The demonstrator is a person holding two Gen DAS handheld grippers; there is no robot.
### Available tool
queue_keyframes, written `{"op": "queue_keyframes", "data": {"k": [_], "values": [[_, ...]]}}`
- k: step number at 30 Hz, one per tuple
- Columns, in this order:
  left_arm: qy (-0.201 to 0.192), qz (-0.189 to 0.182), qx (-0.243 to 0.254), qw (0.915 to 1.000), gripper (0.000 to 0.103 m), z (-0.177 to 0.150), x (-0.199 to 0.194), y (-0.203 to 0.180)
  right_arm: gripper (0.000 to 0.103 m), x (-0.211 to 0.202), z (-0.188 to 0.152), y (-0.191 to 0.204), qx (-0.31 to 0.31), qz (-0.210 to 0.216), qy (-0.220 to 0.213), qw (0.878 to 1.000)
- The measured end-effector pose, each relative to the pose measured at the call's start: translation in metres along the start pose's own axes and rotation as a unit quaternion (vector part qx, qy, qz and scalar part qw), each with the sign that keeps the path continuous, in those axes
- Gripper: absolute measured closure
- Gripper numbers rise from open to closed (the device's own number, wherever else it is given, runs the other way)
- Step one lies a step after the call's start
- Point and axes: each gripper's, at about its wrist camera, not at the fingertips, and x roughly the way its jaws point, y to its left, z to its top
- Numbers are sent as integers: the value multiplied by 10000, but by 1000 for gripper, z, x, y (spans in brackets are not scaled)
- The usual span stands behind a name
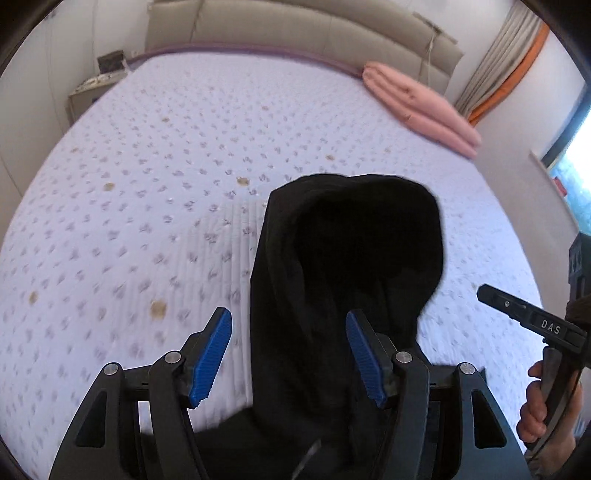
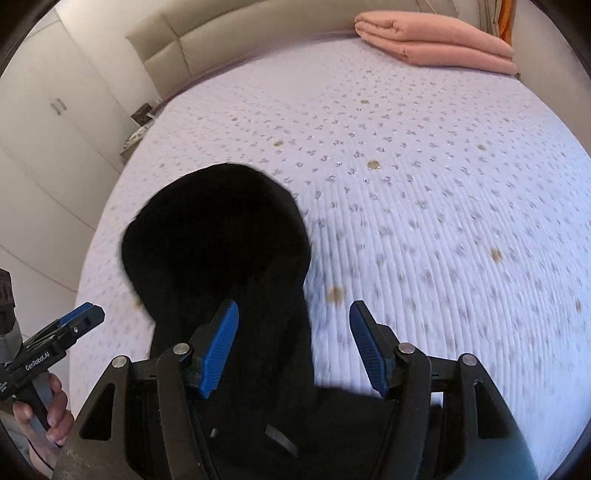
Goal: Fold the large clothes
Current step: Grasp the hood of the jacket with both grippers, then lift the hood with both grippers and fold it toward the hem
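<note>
Lavender quilted bedspread [image 1: 147,192] covers the bed; a folded pink blanket [image 1: 421,107] lies at the far right corner by the beige headboard [image 1: 295,29]. The black hooded garment [image 1: 343,266] lies on the spread, hood pointing toward the headboard. The left gripper [image 1: 288,354] and right gripper [image 2: 293,347] both stand above it, jaws apart, pads clear of the cloth.

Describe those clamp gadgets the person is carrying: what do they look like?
Each is a black handheld tool with a pistol-style handle. The left gripper and right gripper each have two angular black fingers joined by silver pivot pins, faced with ribbed blue pads. One body carries white lettering reading "DAS", the other "GenRobot.AI". No cables or sleeves are clearly visible.
</note>
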Motion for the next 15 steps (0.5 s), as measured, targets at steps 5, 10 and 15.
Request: {"op": "queue_keyframes", "data": {"k": [5,10,15], "values": [[199,429,-18,9989,37,33,61,0,37,66,25,-9,113,182,392,9990],[237,198,-544,9980,93,46,78,26,88,101,42,-9,-17,144,514,9986],[-17,-593,-1428,9880,91,26,49,73,97,66,37,-31,-57,339,-87,9994]]}}
